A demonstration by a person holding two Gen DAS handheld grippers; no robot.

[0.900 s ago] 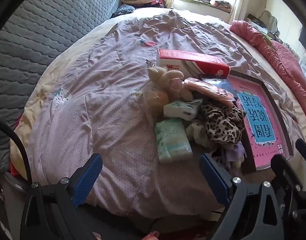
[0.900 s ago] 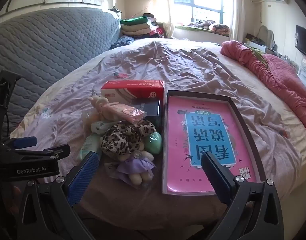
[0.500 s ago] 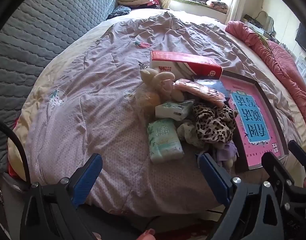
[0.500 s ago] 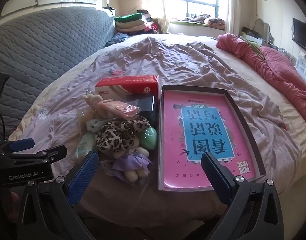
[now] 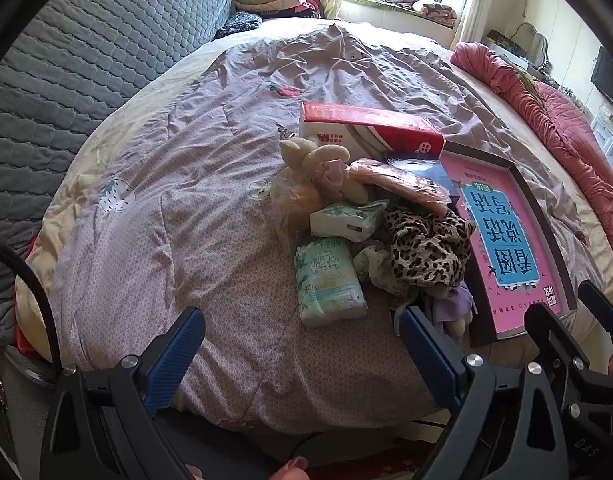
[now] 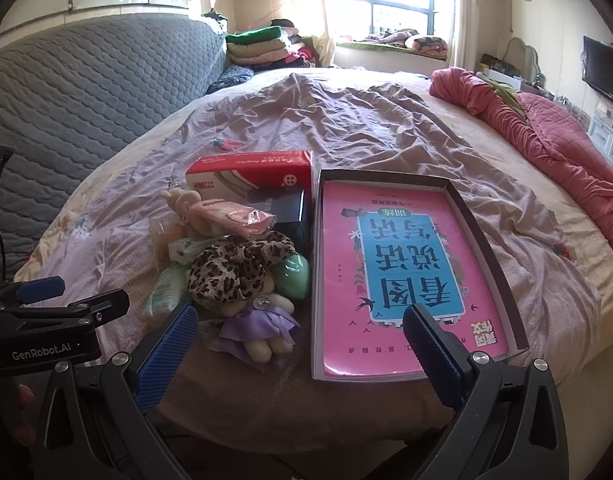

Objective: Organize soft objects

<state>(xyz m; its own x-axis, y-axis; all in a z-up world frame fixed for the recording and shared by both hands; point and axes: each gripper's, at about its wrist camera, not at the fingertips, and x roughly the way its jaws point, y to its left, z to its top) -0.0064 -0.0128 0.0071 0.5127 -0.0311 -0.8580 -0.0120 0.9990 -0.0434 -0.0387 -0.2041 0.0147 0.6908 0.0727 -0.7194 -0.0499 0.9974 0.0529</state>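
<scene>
A heap of soft things lies on the bed: a green tissue pack, a leopard-print cloth, a beige plush rabbit, a pink wrapped item, a purple-dressed doll and a green egg-shaped toy. A shallow box with a pink cover lies right of the heap. My left gripper is open and empty, just short of the tissue pack. My right gripper is open and empty, above the bed's near edge between doll and box.
A red and white tissue box and a dark blue box lie behind the heap. A grey quilted headboard stands at the left. A pink quilt lies at the right. Folded clothes are stacked at the far end.
Both grippers have drawn back and risen slightly, so the heap and the box sit a little farther off. Both stay open. Nothing on the bed has moved.
</scene>
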